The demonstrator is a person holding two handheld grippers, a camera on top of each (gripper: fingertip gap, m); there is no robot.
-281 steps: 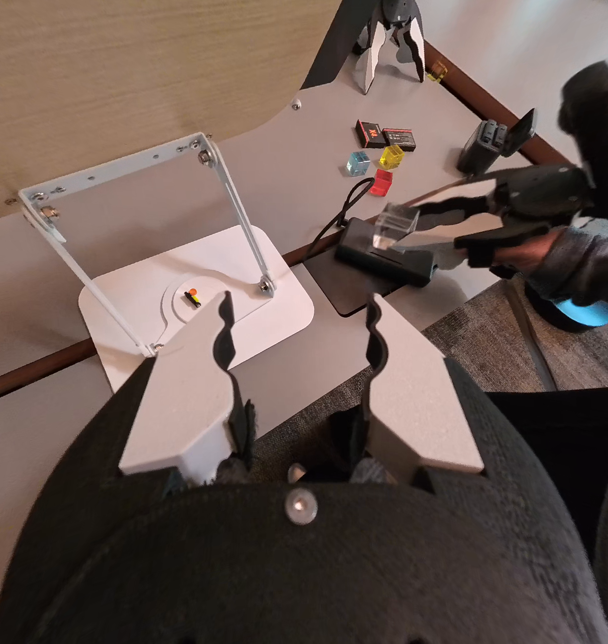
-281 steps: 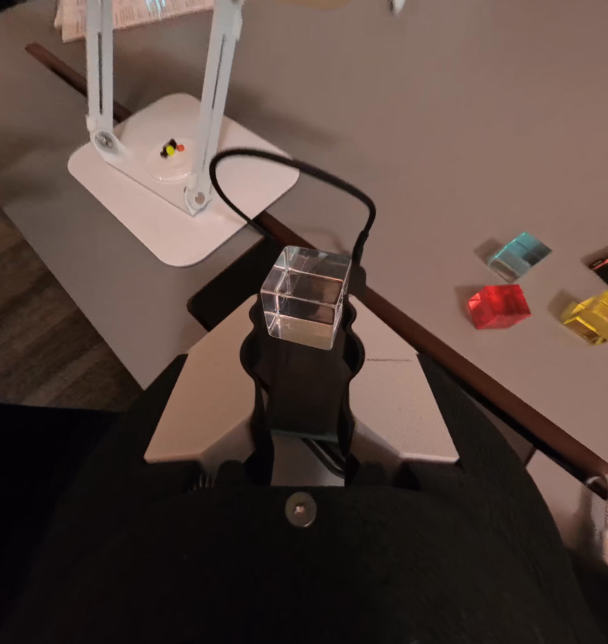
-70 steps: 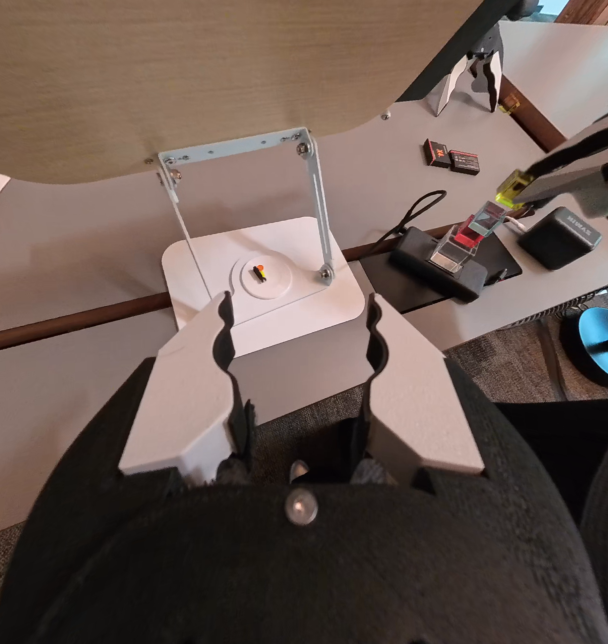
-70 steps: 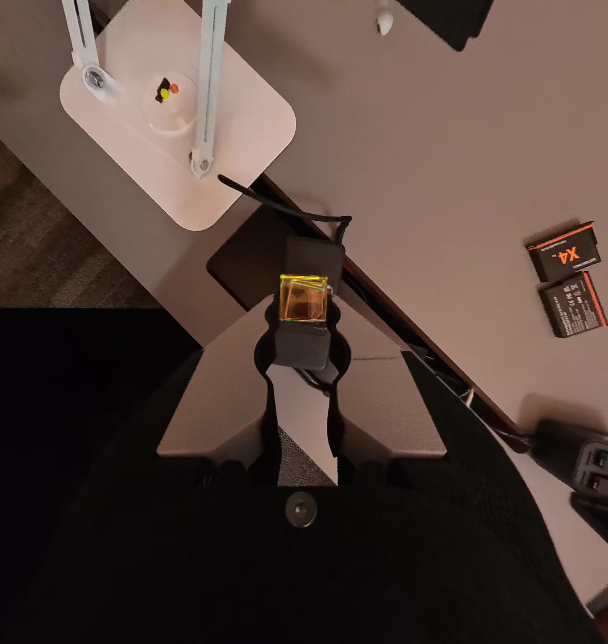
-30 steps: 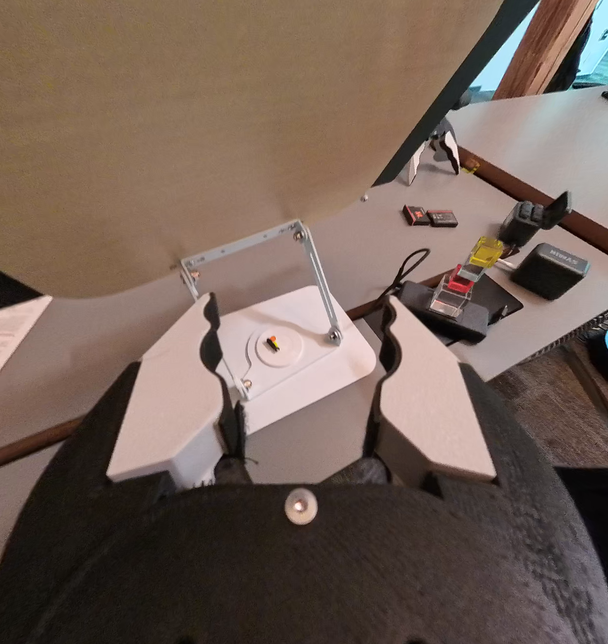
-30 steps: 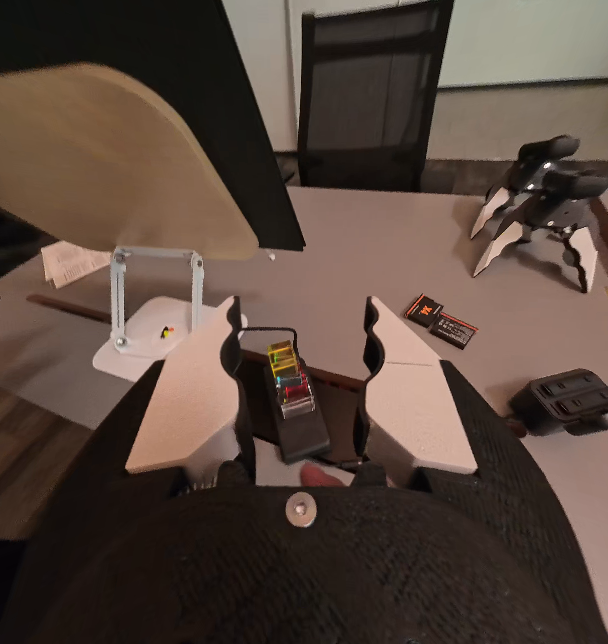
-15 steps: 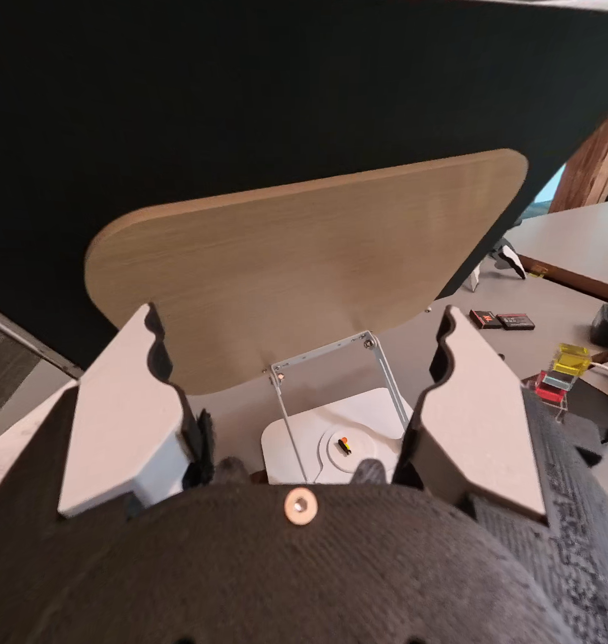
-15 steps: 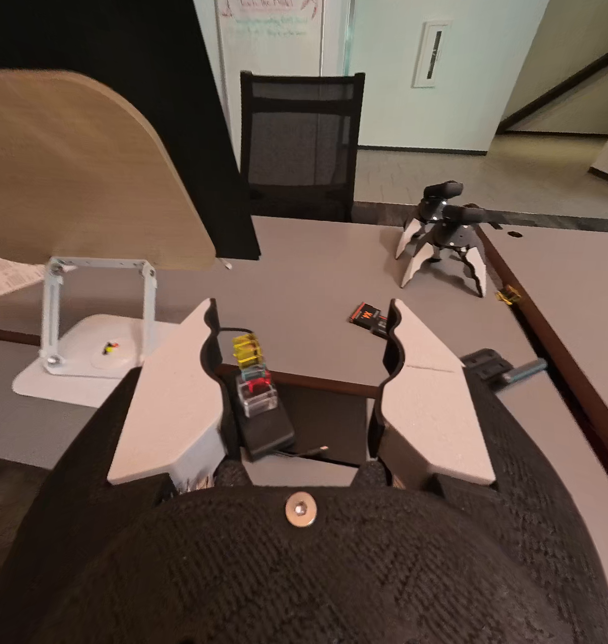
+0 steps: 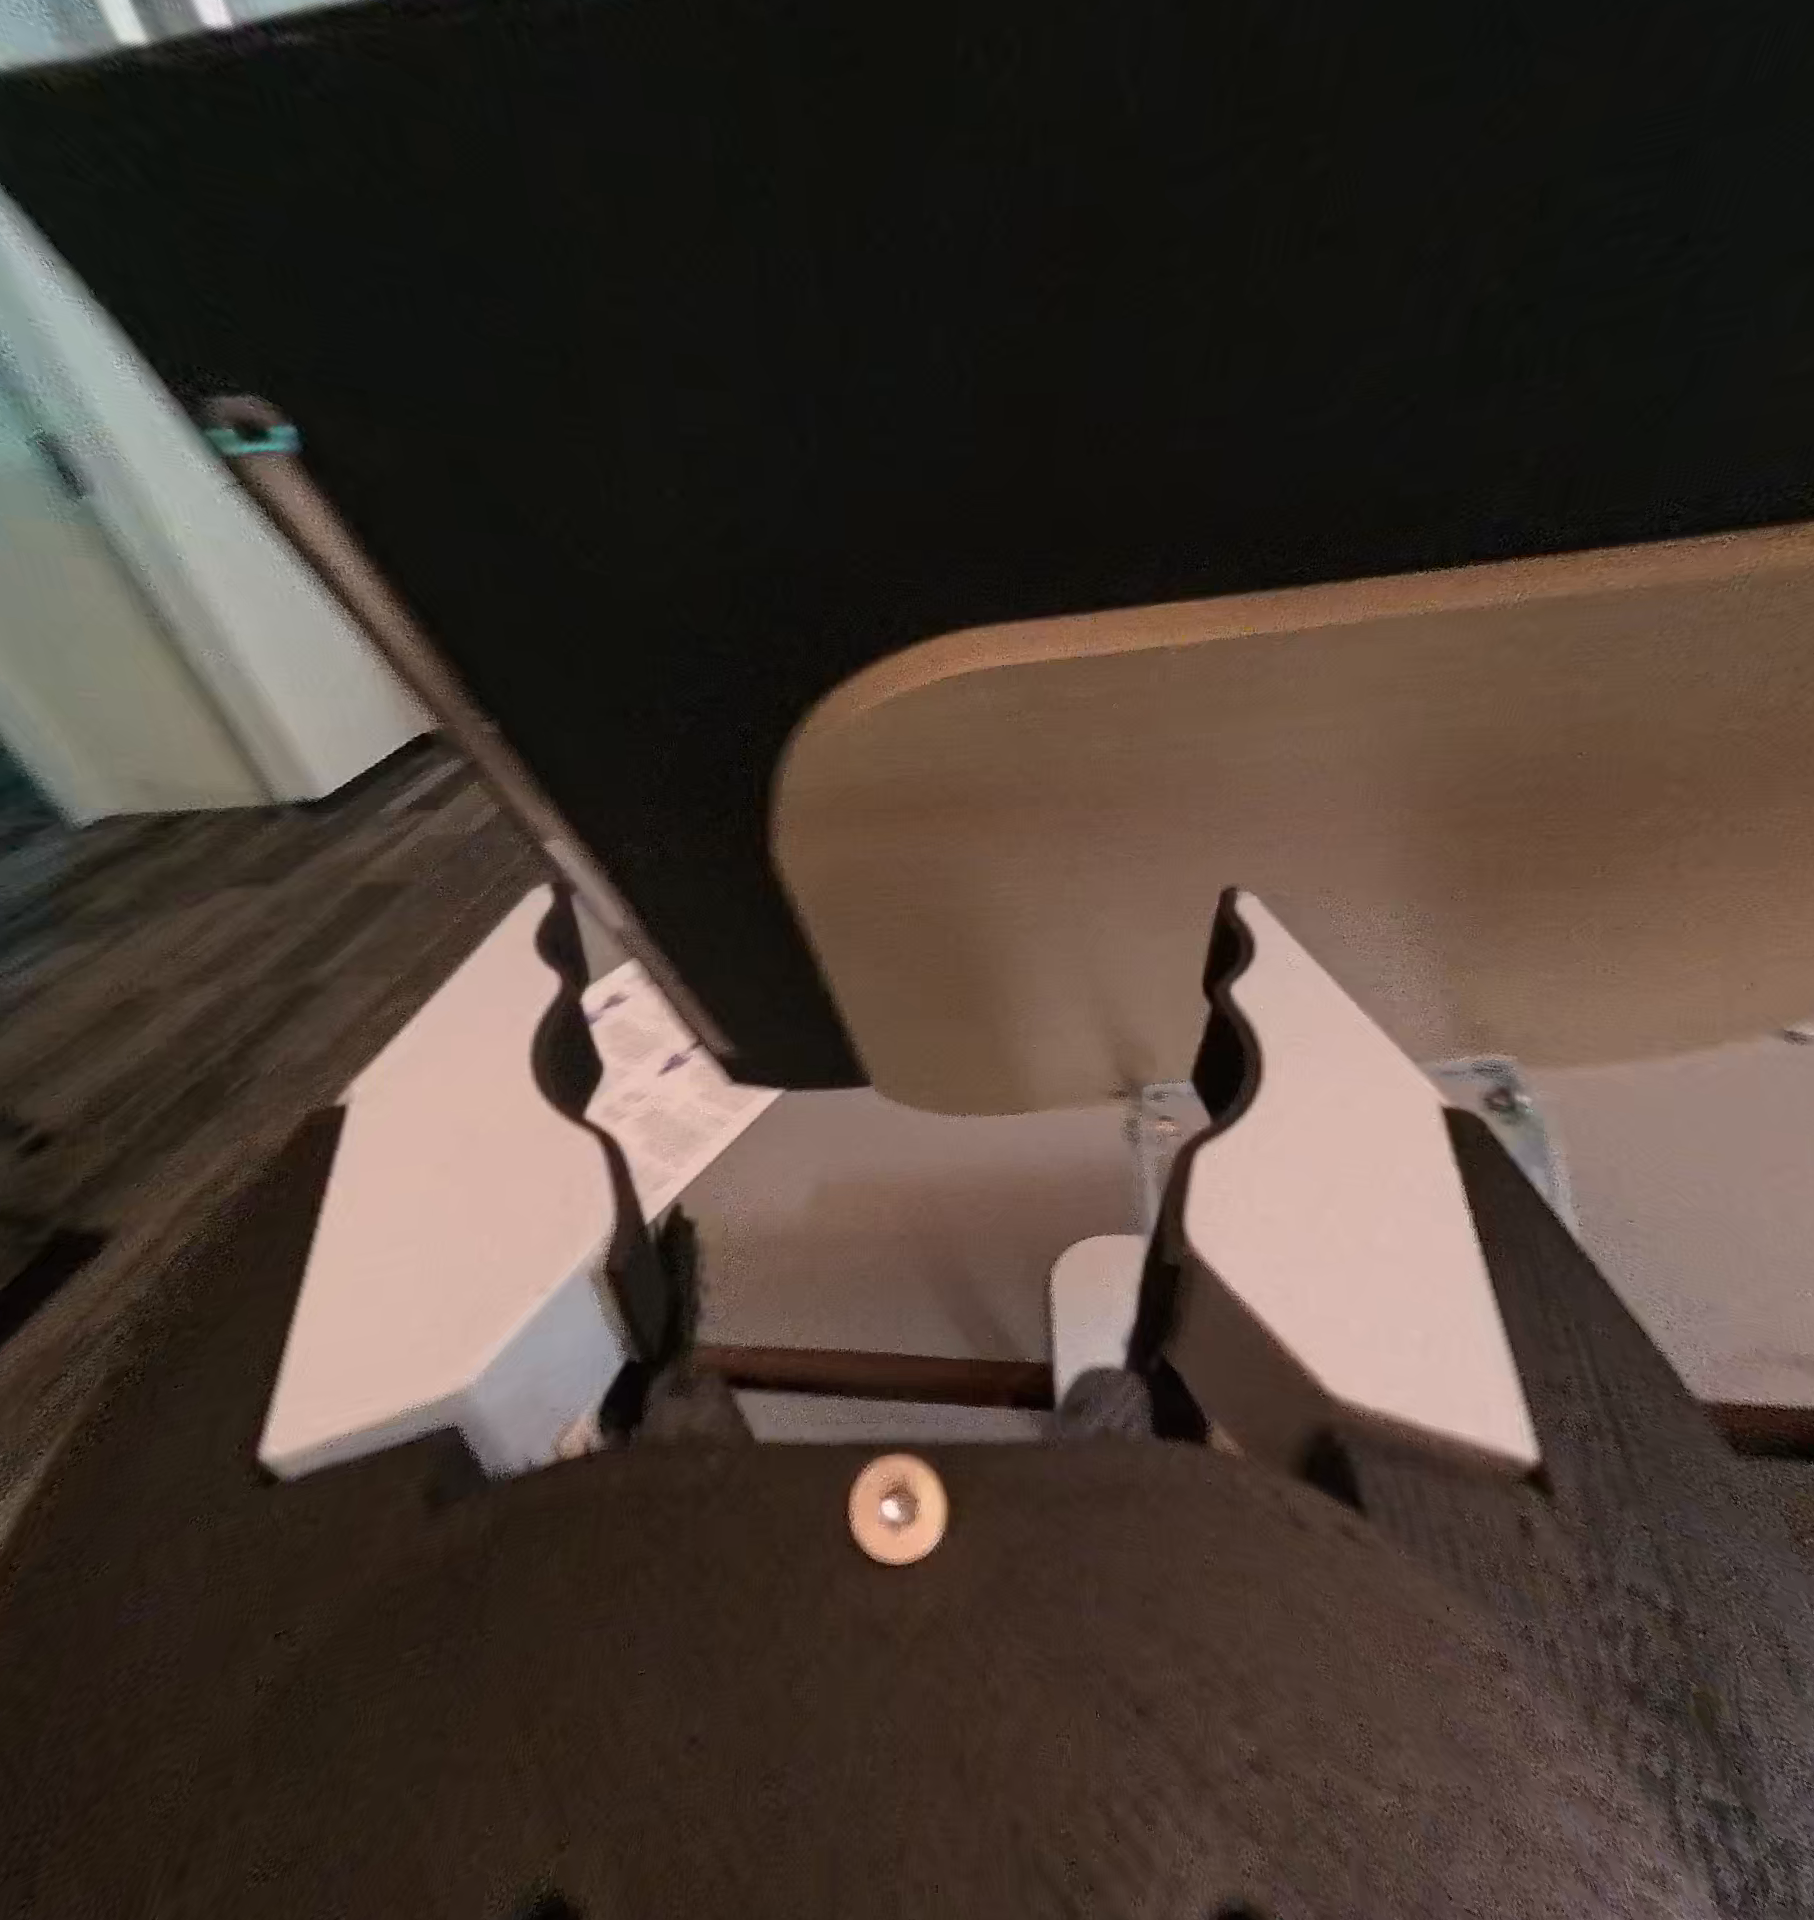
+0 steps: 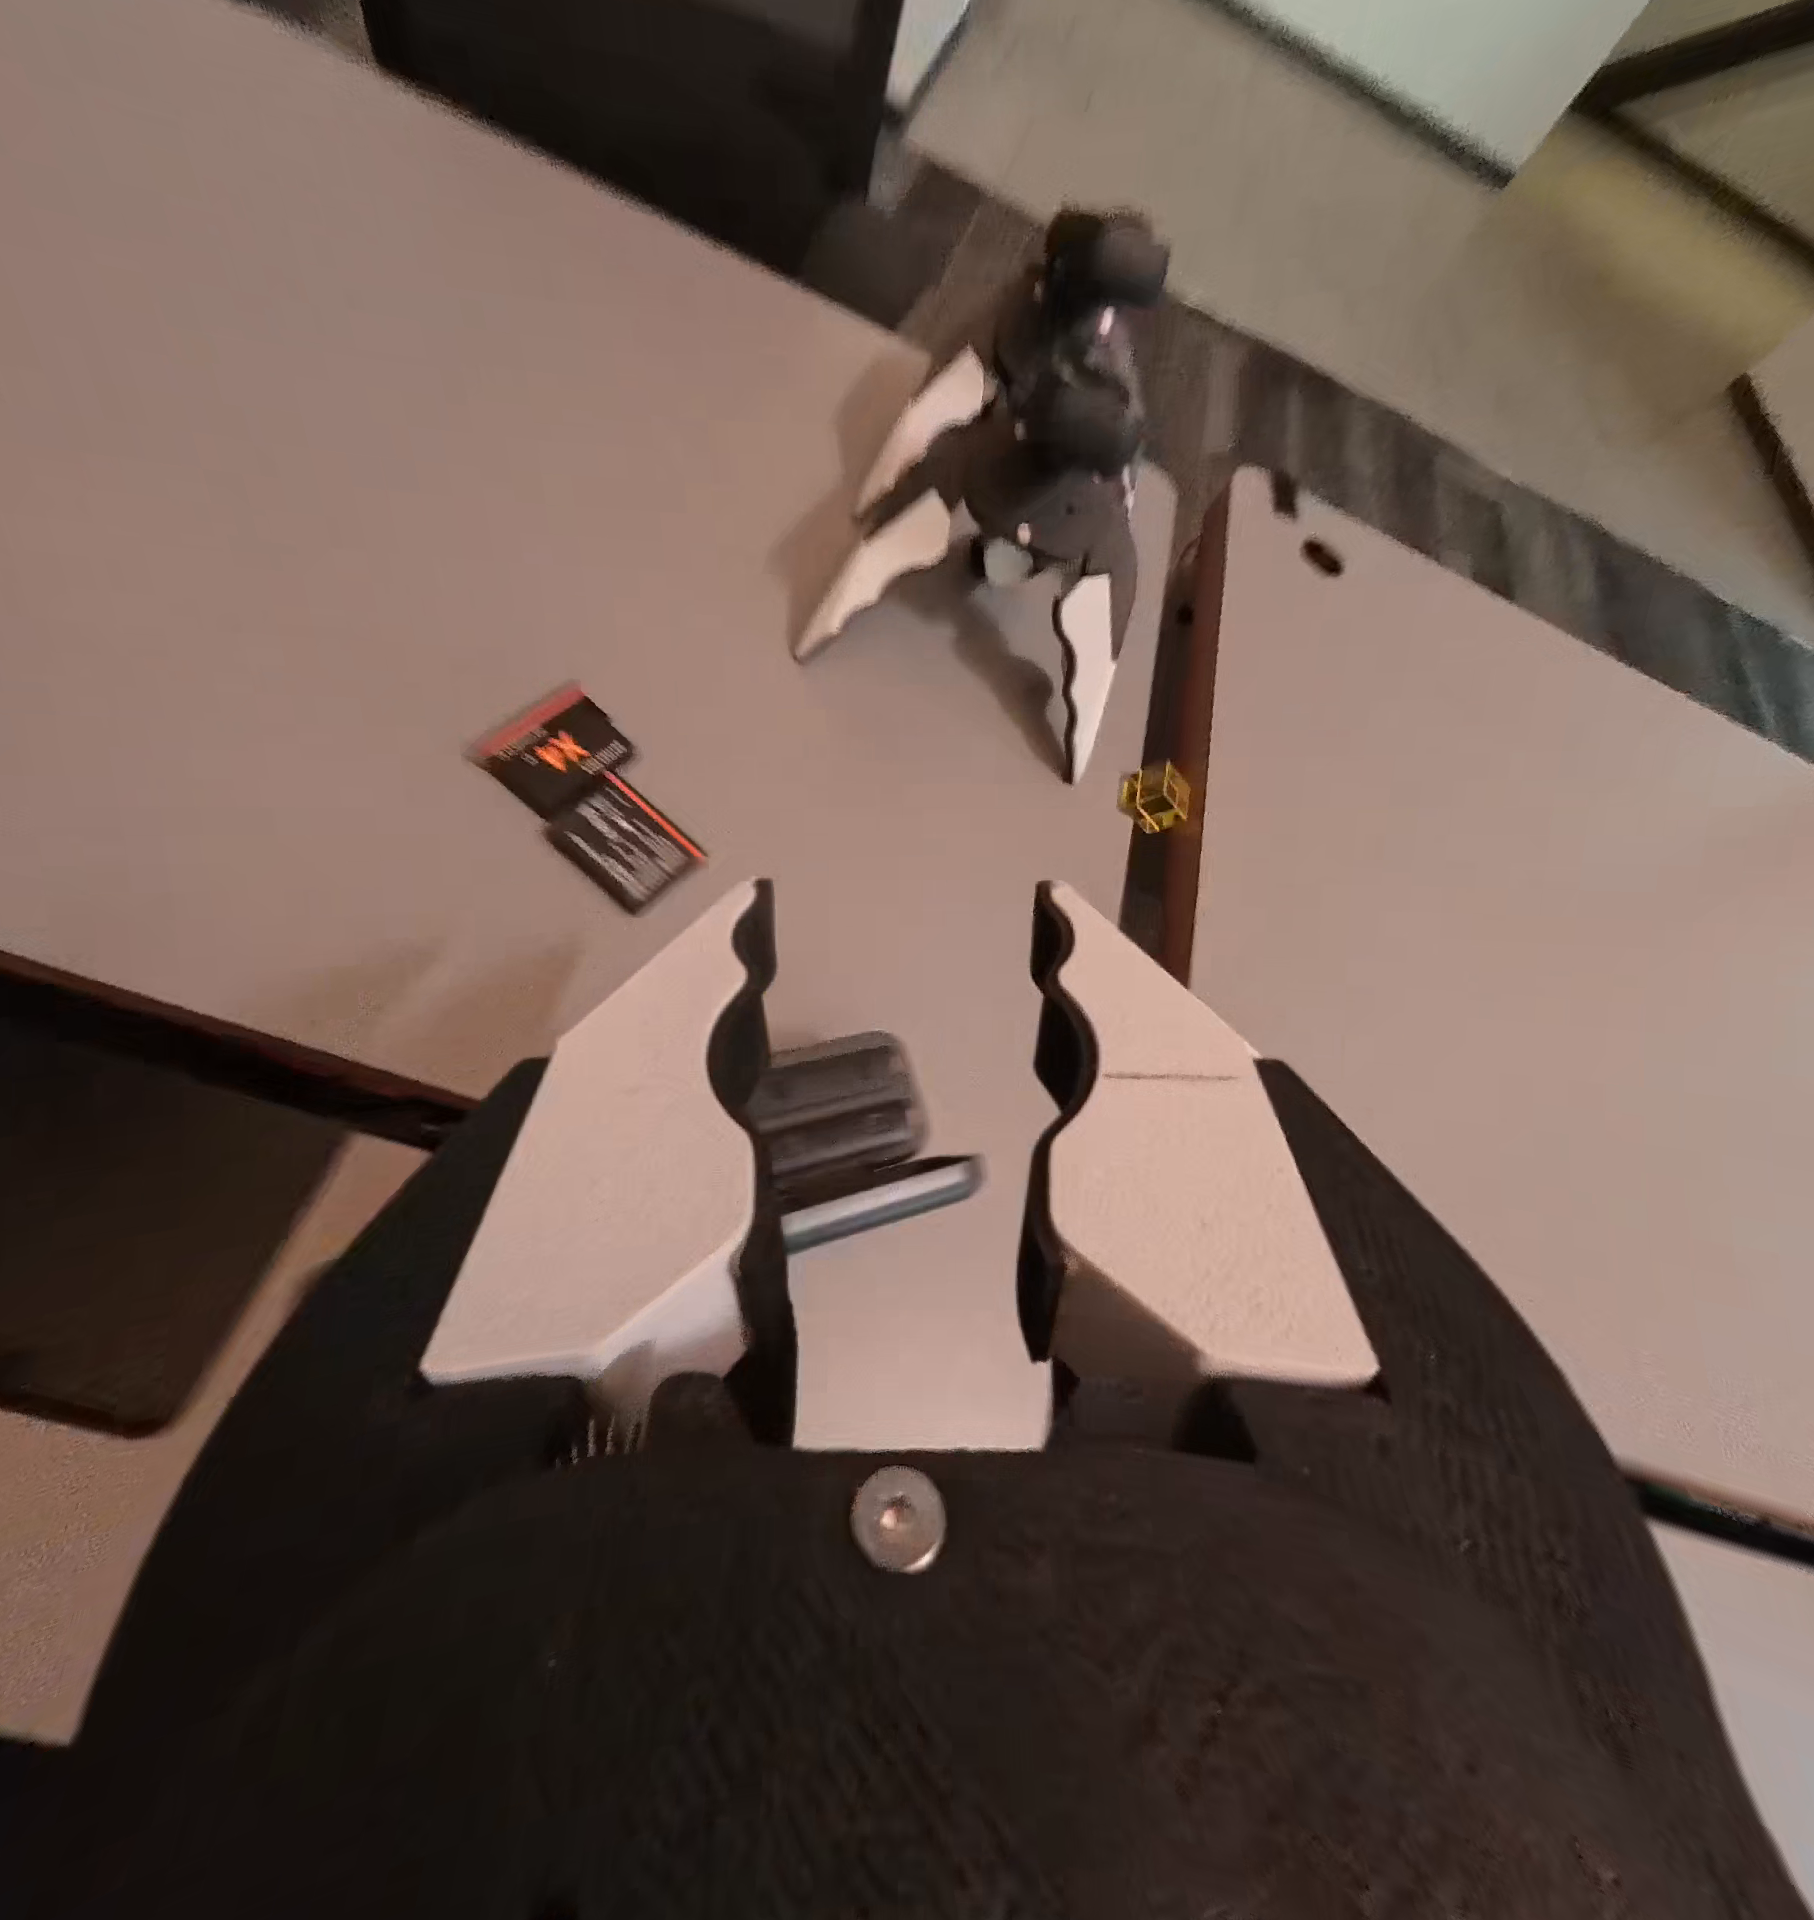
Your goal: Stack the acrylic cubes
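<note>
The grey surface (image 10: pixel 311 436) fills most of the right wrist view, split at about 1 o'clock by a dark seam (image 10: pixel 1173 727); in the left wrist view a tan wooden board (image 9: pixel 1350 831) stands at 1 o'clock before a black panel (image 9: pixel 986 312). The left claw (image 9: pixel 892 914) gapes wide and holds nothing. The right claw (image 10: pixel 903 904) is partly open, also empty, above a dark charger case (image 10: pixel 841 1101). A pair of spare grippers (image 10: pixel 1038 468) stands at 12 o'clock, two black battery packs (image 10: pixel 591 800) at 10, a small yellow cube (image 10: pixel 1154 798) by the seam. A careless sweep would likely knock the case or cube; open room lies at 9 and 3 o'clock.
</note>
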